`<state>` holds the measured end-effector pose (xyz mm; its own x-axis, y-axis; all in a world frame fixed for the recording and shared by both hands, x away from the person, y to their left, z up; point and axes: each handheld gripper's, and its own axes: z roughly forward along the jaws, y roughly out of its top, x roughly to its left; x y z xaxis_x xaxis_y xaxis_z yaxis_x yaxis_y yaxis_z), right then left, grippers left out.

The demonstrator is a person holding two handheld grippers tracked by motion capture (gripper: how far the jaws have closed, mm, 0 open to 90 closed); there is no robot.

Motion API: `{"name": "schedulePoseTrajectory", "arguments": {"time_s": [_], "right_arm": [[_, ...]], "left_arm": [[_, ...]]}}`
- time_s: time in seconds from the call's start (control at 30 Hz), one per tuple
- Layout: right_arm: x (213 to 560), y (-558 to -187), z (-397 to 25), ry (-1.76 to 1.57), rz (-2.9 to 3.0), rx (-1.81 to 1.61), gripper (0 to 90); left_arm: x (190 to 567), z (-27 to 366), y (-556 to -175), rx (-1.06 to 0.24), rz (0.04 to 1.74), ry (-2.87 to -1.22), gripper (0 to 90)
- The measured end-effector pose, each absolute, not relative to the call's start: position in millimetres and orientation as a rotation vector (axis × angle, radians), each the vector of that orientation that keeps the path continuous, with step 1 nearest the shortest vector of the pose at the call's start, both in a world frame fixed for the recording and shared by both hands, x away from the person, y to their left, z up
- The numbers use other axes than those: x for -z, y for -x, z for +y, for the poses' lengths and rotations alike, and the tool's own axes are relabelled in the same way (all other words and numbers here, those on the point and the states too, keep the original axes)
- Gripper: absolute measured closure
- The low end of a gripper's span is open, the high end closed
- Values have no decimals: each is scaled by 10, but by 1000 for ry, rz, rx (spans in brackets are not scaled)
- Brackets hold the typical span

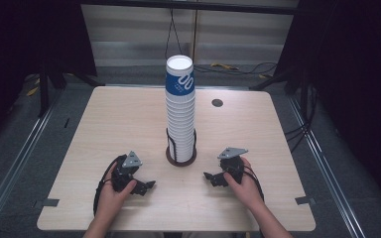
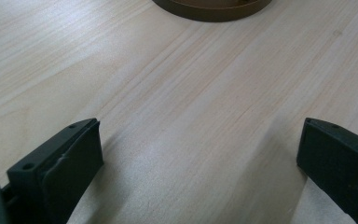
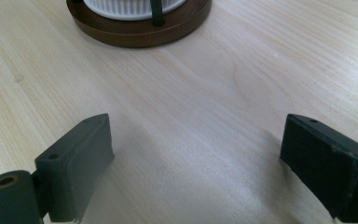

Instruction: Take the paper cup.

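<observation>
A tall stack of white paper cups [image 1: 180,109], the top one with a blue band, stands in a dark wire holder on a round brown base [image 1: 181,157] at the middle of the table. My left gripper [image 1: 146,187] rests on the wood to the front left of the base, open, nothing between its jaws. My right gripper [image 1: 209,177] rests to the front right, open and empty too. The base's edge [image 2: 212,9] shows at the top of the left gripper view. In the right gripper view the base [image 3: 140,28] and the bottom cup [image 3: 130,7] lie just ahead.
The light wooden table [image 1: 104,129] has a small dark round hole [image 1: 217,103] at its back right. Black cables hang behind the table and trail on the floor. Metal rails run along both sides of the table.
</observation>
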<state>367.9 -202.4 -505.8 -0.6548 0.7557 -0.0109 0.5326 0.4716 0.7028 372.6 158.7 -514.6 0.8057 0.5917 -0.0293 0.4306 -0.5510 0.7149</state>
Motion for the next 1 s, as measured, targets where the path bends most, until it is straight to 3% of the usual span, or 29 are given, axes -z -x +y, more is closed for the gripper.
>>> {"name": "schedulePoseTrajectory", "arguments": {"time_s": [0.53,0.6,0.63,0.67,0.73,0.8,1.0], "right_arm": [[5053,-3613,-2047,-1086,2416,-996,98],[5043,-3596,-2063,-1087,2424,-1007,111],[5022,-3588,-2083,-1118,2428,-1026,123],[5010,-3586,-2094,-1141,2436,-1050,122],[4969,-3570,-2120,-1155,2441,-1099,127],[4905,-3555,-2112,-1132,2464,-1092,128],[4695,-3540,-2055,-1045,2473,-1134,131]], "left_arm": [[5117,1577,-3762,-233,770,-2244,4],[5067,1580,-3767,-201,745,-2249,78],[5048,1581,-3765,-183,740,-2242,195],[5020,1580,-3764,-169,735,-2236,247],[4943,1573,-3762,-139,726,-2237,134],[4855,1553,-3768,-105,712,-2237,195],[4479,1456,-3823,-36,657,-2211,155]]}}
